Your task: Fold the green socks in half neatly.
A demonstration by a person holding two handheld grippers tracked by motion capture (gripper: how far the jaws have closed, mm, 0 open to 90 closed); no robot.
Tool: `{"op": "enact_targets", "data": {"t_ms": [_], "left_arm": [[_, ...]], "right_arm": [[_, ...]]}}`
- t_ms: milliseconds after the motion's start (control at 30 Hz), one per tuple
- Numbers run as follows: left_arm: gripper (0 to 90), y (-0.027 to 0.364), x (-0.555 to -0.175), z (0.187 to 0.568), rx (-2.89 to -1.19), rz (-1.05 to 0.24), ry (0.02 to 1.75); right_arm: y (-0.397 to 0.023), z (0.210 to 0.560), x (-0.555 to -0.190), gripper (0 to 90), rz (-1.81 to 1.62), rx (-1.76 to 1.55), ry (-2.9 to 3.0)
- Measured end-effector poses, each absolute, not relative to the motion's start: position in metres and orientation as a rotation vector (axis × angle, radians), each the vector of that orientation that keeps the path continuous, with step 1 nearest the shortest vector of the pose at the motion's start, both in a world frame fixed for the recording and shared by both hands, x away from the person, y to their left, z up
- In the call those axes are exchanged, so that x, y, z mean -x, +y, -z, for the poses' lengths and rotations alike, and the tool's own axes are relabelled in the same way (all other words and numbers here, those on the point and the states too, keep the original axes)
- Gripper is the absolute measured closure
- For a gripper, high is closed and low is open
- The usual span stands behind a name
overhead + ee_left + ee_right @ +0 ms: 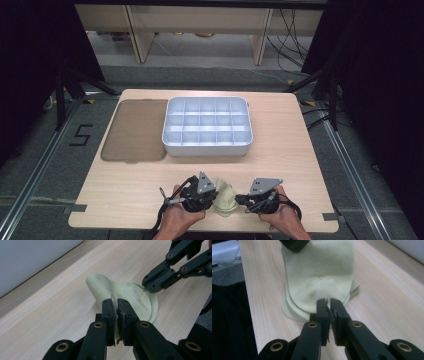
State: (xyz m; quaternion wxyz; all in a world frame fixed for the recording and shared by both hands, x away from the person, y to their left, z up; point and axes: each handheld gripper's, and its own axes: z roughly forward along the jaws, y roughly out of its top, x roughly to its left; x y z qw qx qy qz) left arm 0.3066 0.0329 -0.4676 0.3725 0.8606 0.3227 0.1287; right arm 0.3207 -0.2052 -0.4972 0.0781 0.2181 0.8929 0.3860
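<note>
Pale green cloth (225,199) at the counter's (300,160) near edge, pinched between the closed jaws of the left tool (117,305) and raised into a fold, apparently for folding, while the right tool (328,305), jaws together, meets its opposite edge.

Light wooden desk (280,150) with rounded corners stands on grey floor (45,165). Floor bears a black figure "5" marking (80,135) off the desk's left edge. Beyond the far edge: pale wooden furniture legs (140,35), loose cables (292,35). Black curtains (385,75) flank both sides. Lighting even.
</note>
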Motion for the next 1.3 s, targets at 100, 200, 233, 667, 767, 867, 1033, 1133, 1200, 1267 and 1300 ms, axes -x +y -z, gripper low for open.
{"op": "enact_targets", "data": {"t_ms": [100,200,233,667,767,867,1033,1133,1200,1267,1300], "left_arm": [[83.6,0.031,-0.304,0.465,-2.201,-0.324,0.805],[83.7,0.026,-0.302,0.464,-2.187,-0.320,0.794],[83.7,0.023,-0.301,0.463,-2.177,-0.317,0.787],[84.5,-0.013,-0.288,0.474,-2.232,-0.312,0.636],[84.7,-0.021,-0.285,0.483,-2.258,-0.320,0.610],[84.9,-0.025,-0.284,0.492,-2.297,-0.350,0.583],[84.8,-0.026,-0.284,0.496,-2.310,-0.345,0.574],[84.6,-0.027,-0.283,0.498,-2.286,-0.319,0.604],[84.6,-0.026,-0.285,0.497,-2.307,-0.345,0.580],[84.4,-0.027,-0.283,0.498,-2.294,-0.315,0.603],[84.3,-0.027,-0.284,0.498,-2.288,-0.324,0.603]], "right_arm": [[-0.203,0.501,-0.320,85.9,-1.118,-0.675,2.694],[-0.205,0.503,-0.321,86.1,-1.140,-0.695,2.692],[-0.206,0.503,-0.323,86.1,-1.141,-0.684,2.693],[-0.210,0.507,-0.326,86.2,-1.204,-0.824,2.691],[-0.214,0.508,-0.329,85.6,-1.186,-0.842,2.689],[-0.218,0.510,-0.333,85.8,-1.183,-0.876,2.660],[-0.225,0.497,-0.339,86.8,-1.336,-0.941,2.556],[-0.224,0.488,-0.339,86.8,-1.423,-0.894,2.525],[-0.220,0.487,-0.338,86.9,-1.456,-0.867,2.541],[-0.213,0.485,-0.337,87.0,-1.464,-0.833,2.550],[-0.209,0.485,-0.336,87.1,-1.481,-0.850,2.557]]}}
